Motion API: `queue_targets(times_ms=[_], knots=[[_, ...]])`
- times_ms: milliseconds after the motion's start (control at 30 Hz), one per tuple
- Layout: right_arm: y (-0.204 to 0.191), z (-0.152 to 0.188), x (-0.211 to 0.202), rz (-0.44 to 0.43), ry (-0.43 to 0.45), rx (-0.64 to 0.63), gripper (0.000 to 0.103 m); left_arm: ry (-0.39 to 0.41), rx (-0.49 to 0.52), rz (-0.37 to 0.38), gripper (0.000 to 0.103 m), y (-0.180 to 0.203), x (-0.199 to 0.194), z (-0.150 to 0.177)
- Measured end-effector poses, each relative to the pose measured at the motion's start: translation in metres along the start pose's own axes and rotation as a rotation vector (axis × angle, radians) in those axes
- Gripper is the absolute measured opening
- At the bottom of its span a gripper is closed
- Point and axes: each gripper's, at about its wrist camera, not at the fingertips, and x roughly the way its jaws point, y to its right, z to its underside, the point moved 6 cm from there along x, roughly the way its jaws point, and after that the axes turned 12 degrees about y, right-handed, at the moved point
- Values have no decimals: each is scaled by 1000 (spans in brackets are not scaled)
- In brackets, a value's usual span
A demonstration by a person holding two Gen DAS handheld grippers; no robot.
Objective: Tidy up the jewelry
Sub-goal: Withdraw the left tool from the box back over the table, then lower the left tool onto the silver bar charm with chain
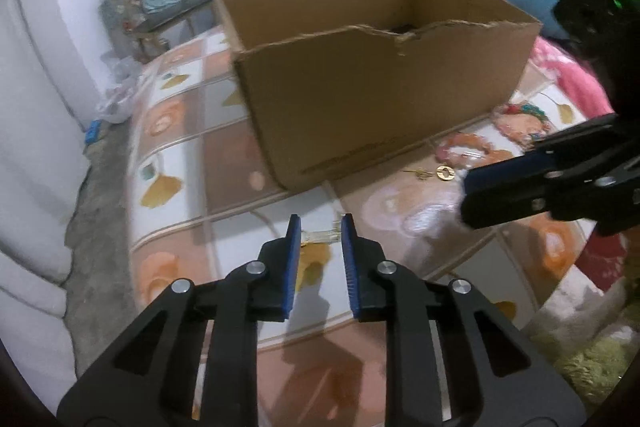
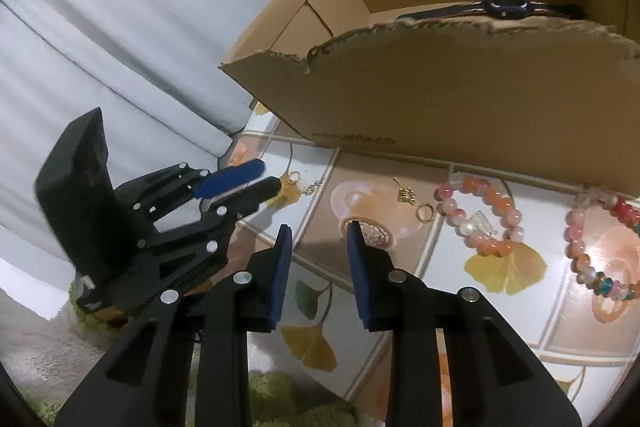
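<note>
Underneath, patterned bedspread [image 2: 320, 163] bears cardboard box [image 2: 460, 99].

Matt cardboard box [image 2: 460, 95], seemingly glossy beads [image 2: 480, 215]

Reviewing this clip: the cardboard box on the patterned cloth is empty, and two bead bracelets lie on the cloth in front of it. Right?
Not quite. The cardboard box is not empty: the right wrist view shows a dark watch lying inside it. The rest holds: the two bead bracelets lie on the patterned cloth in front of the box.
</note>
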Motion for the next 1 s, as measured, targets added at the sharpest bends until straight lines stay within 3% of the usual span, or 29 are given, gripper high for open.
queue_targets(times_ms=[433, 1000], knots=[[6, 3, 17, 1, -33, 40, 26, -52, -11, 96, 19, 6, 30, 8], [29, 9, -11, 35, -28, 70, 26, -104, -68, 186, 19, 32, 7, 26]])
